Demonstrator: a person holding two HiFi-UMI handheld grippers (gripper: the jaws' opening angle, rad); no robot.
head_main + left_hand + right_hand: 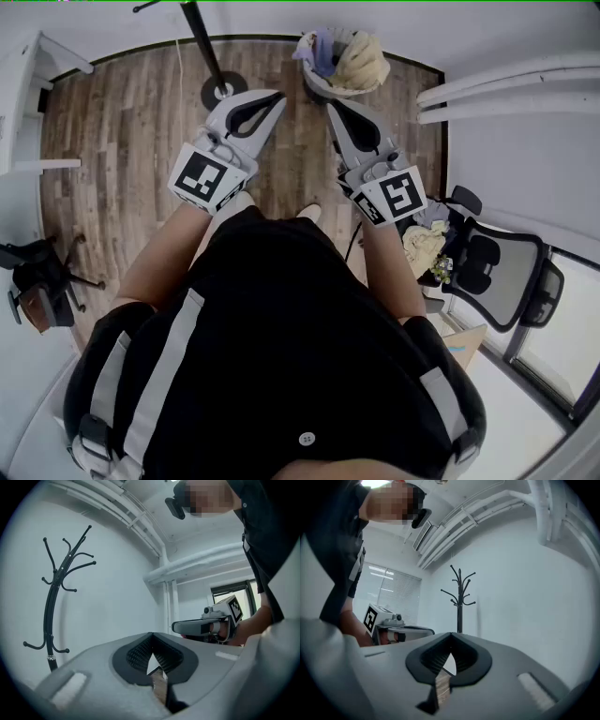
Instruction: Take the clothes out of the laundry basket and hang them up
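A laundry basket [319, 86] full of clothes [361, 61] stands on the wood floor at the far middle in the head view. The black coat stand [208, 47] rises just left of it, and it also shows against the white wall as coat stand [55, 597] and coat stand [459, 597]. My left gripper [277, 97] and right gripper [330, 106] are held side by side above the floor, short of the basket. Both are shut with nothing between the jaws. Each gripper view shows the other gripper: right gripper [180, 627] and left gripper [426, 631].
A black office chair [497, 267] with crumpled cloth [424, 246] beside it stands at the right. Another dark chair [37, 281] is at the left edge. White pipes [506, 94] run along the right wall. The person's black top fills the lower head view.
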